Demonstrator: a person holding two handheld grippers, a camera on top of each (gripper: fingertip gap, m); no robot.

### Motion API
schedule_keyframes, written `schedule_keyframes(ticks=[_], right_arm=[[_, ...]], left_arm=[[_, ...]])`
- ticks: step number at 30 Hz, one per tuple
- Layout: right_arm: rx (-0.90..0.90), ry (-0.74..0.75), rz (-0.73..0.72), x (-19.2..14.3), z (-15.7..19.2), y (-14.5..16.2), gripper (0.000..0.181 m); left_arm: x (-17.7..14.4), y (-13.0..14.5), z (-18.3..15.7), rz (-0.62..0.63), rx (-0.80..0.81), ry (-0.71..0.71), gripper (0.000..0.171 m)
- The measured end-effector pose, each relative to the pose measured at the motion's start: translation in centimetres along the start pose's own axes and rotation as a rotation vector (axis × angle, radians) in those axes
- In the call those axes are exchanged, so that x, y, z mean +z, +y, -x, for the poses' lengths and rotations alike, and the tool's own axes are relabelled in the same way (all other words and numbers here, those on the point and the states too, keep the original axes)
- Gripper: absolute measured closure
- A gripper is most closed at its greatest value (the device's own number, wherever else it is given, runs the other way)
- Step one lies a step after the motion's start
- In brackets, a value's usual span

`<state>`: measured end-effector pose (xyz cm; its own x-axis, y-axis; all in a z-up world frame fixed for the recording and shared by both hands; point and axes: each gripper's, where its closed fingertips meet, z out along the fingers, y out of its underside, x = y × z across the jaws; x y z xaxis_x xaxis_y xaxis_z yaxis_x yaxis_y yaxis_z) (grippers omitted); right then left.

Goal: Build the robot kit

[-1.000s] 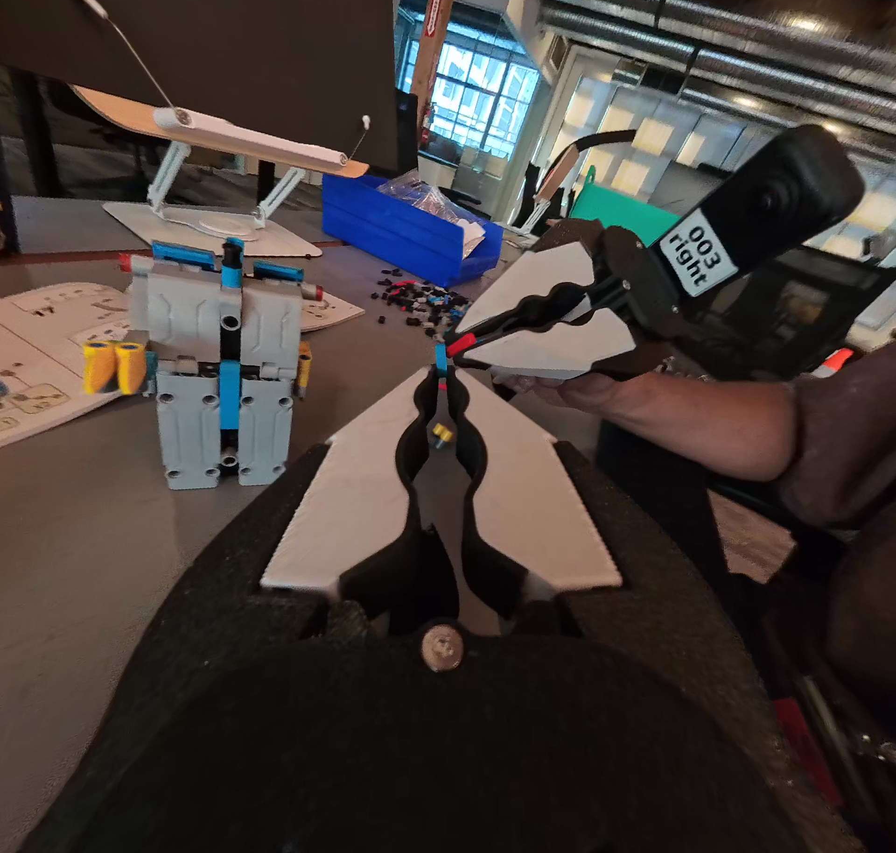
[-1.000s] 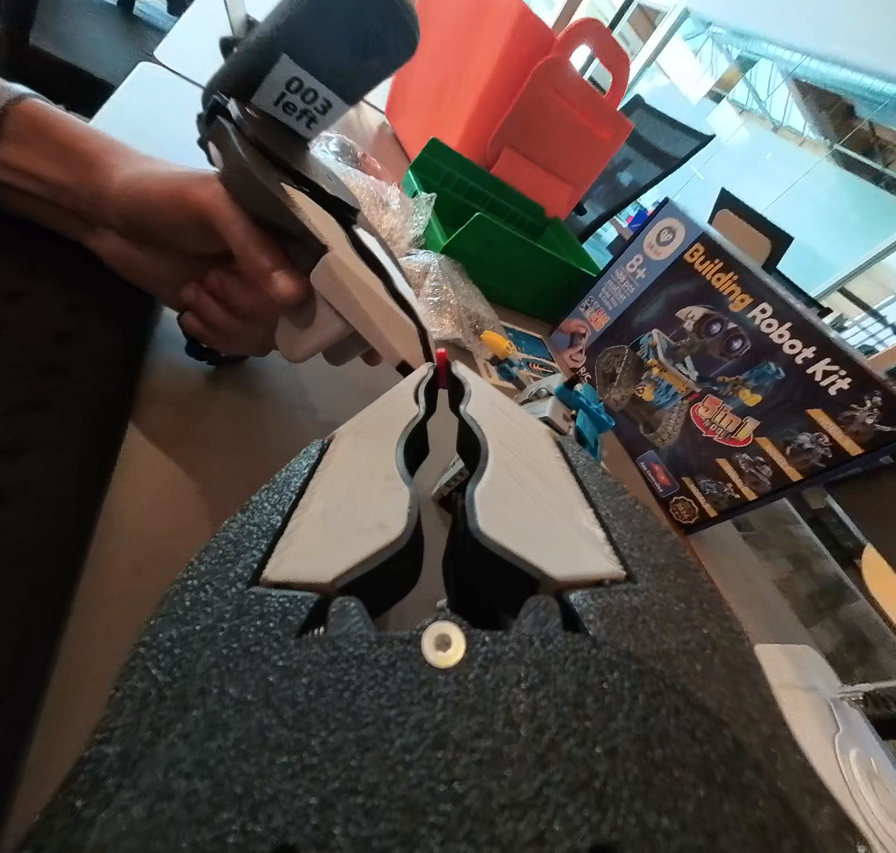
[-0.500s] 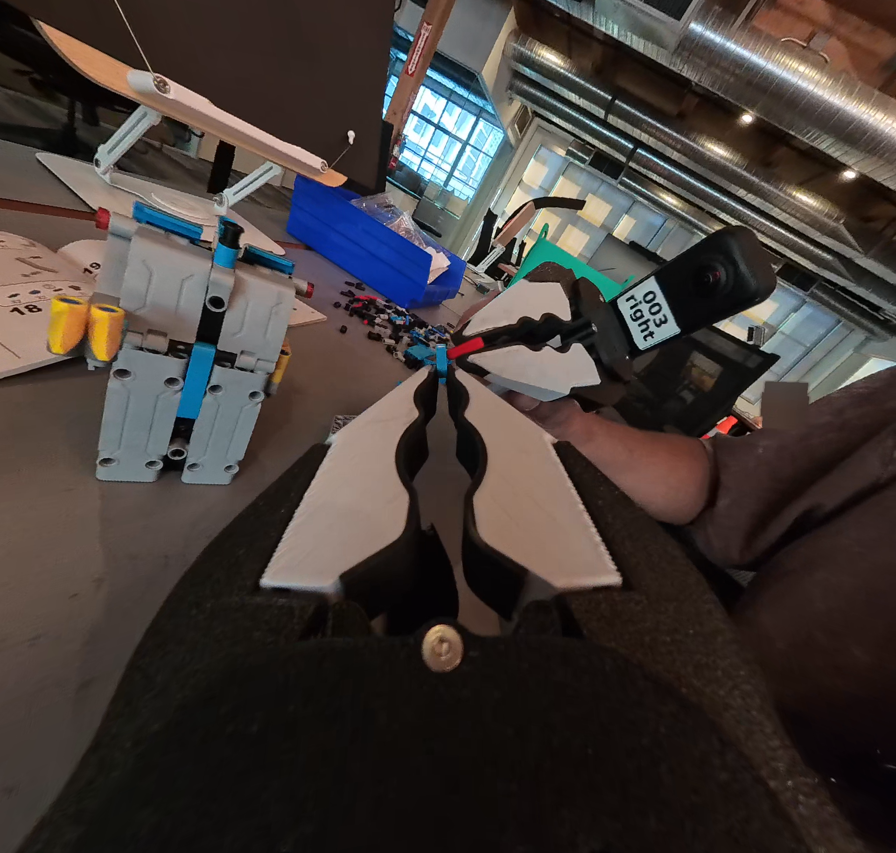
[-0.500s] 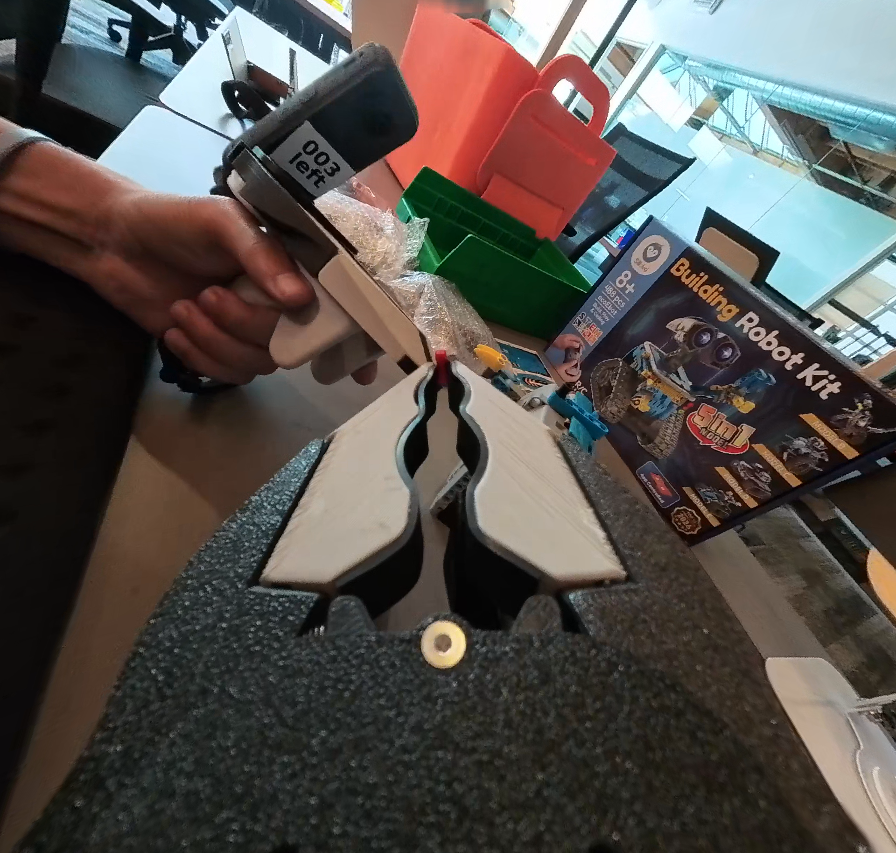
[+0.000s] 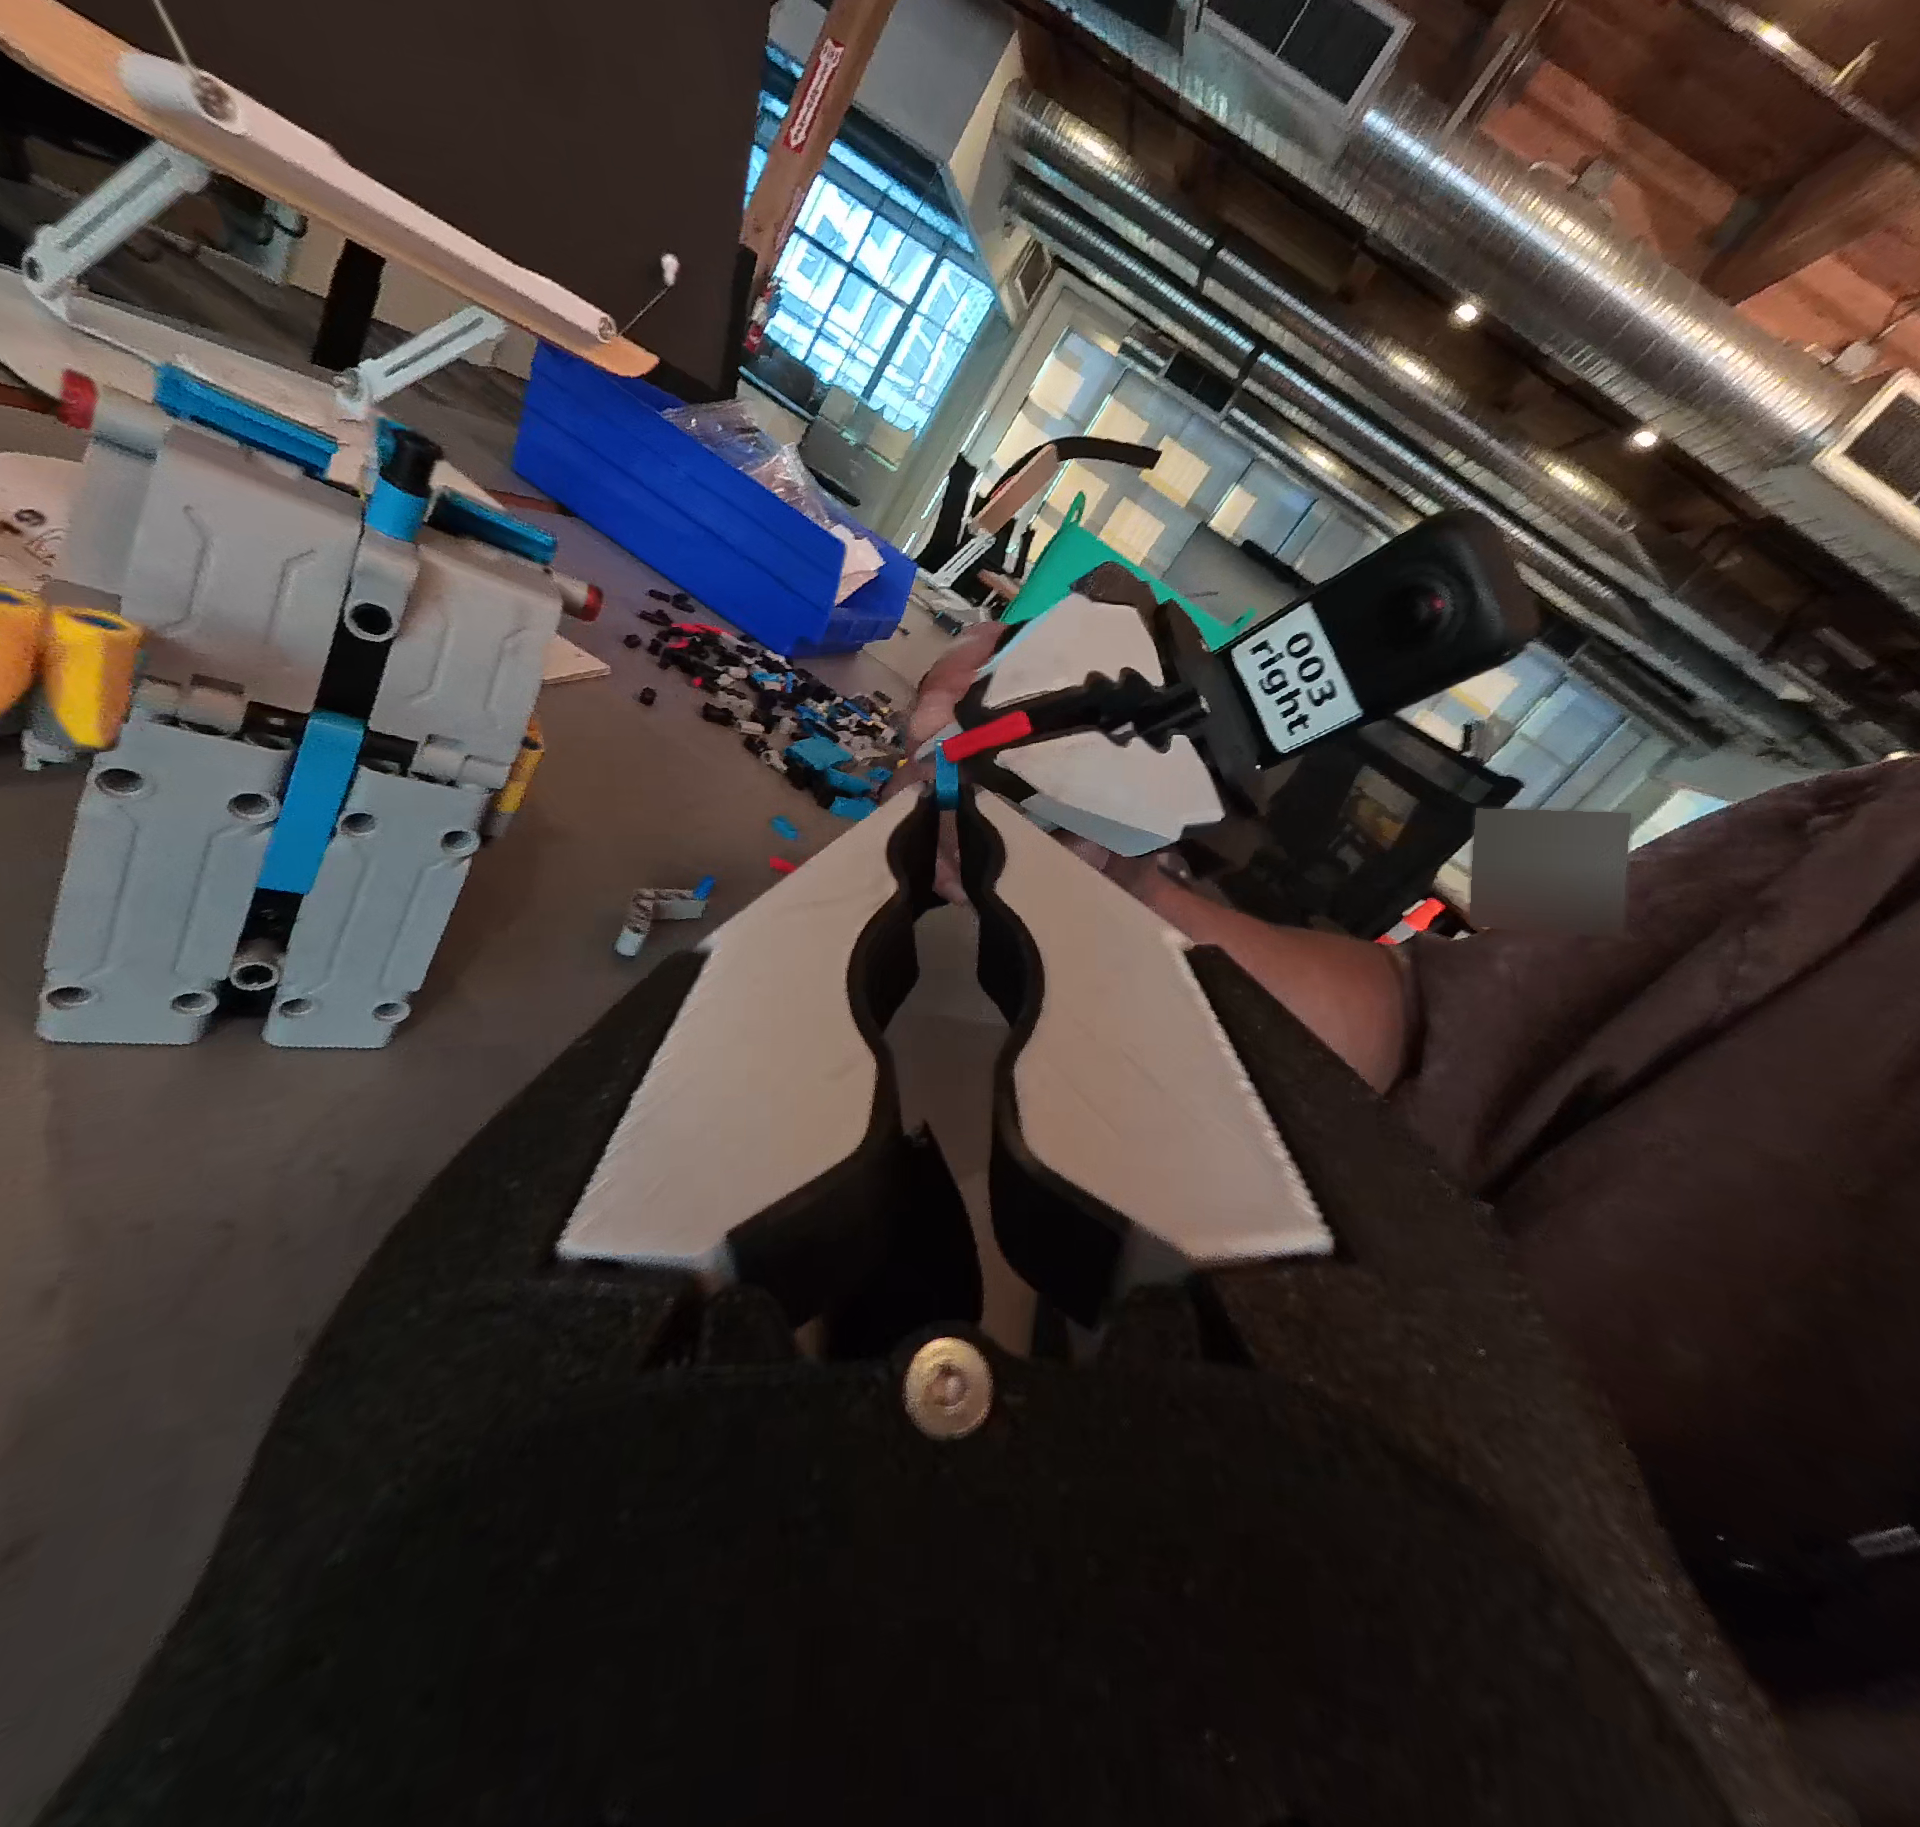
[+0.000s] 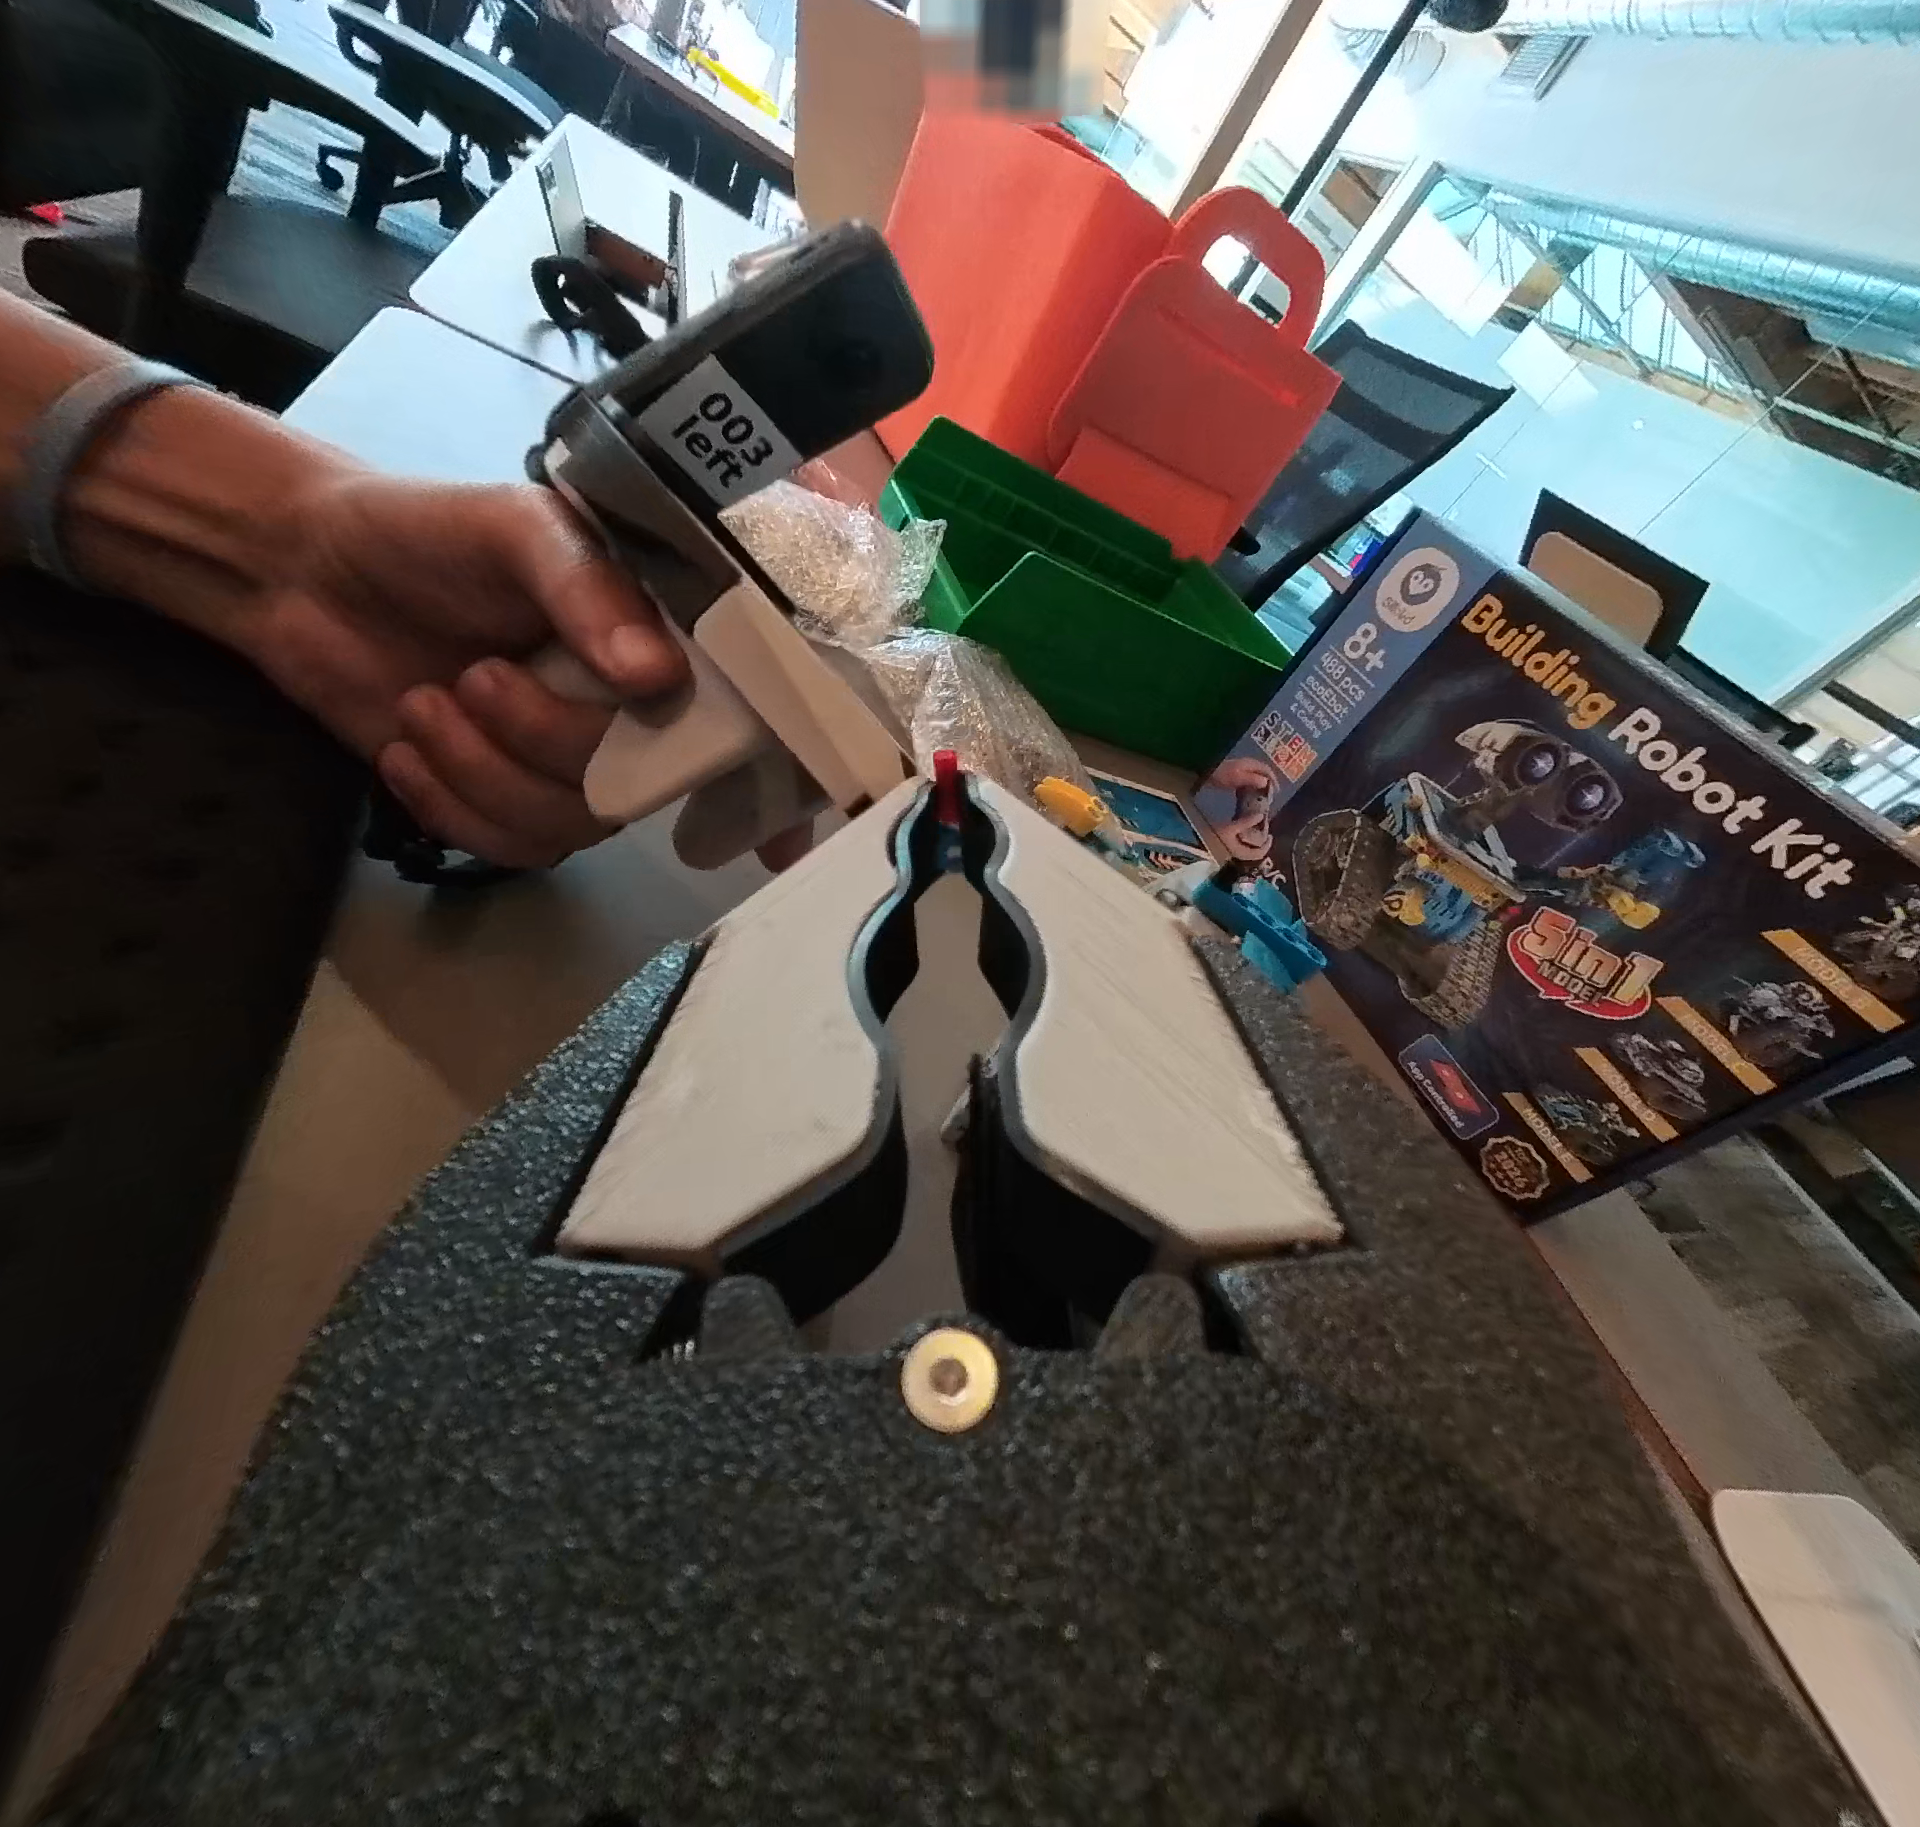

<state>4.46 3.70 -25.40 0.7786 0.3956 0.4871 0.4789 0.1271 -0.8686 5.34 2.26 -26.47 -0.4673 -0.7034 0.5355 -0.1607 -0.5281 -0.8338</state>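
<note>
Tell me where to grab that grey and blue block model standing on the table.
Probably the lower grey blocks, claw across their flat outer sides, coming from the near side. The model stands upright, yellow cylinders and pins jut from its upper half, and a black post tops it.

Bright window glare, fisheye-bent edges

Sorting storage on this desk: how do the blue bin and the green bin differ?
The blue bin sits behind the pile of loose small parts; the green bin sits before the orange bag. Clear plastic bags lie in the blue bin; crumpled wrap lies beside the green bin. Both are open-topped plastic bins.
</note>
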Motion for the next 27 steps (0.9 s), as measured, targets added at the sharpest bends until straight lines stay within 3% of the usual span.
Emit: schedule_keyframes(ticks=[7, 12, 15, 27], right_arm=[[0.057, -0.014, -0.036, -0.2, -0.2, -0.5, 0.177], [0.089, -0.021, -0.039, -0.5, -0.4, -0.3, 0.177], [0.065, -0.020, -0.026, -0.6, -0.4, -0.1, 0.177], [0.011, -0.017, -0.005, -0.4, -0.4, 0.1, 0.177]], left_arm=[[-0.1, -0.5, -0.6, -0.029, -0.023, 0.042, 0.169], [-0.1, -0.4, -0.1, -0.021, 0.040, -0.017, 0.169], [-0.4, -0.6, 0.8, -0.026, 0.074, -0.079, 0.169], [-0.3, -0.6, 0.1, -0.024, 0.086, -0.044, 0.169]])
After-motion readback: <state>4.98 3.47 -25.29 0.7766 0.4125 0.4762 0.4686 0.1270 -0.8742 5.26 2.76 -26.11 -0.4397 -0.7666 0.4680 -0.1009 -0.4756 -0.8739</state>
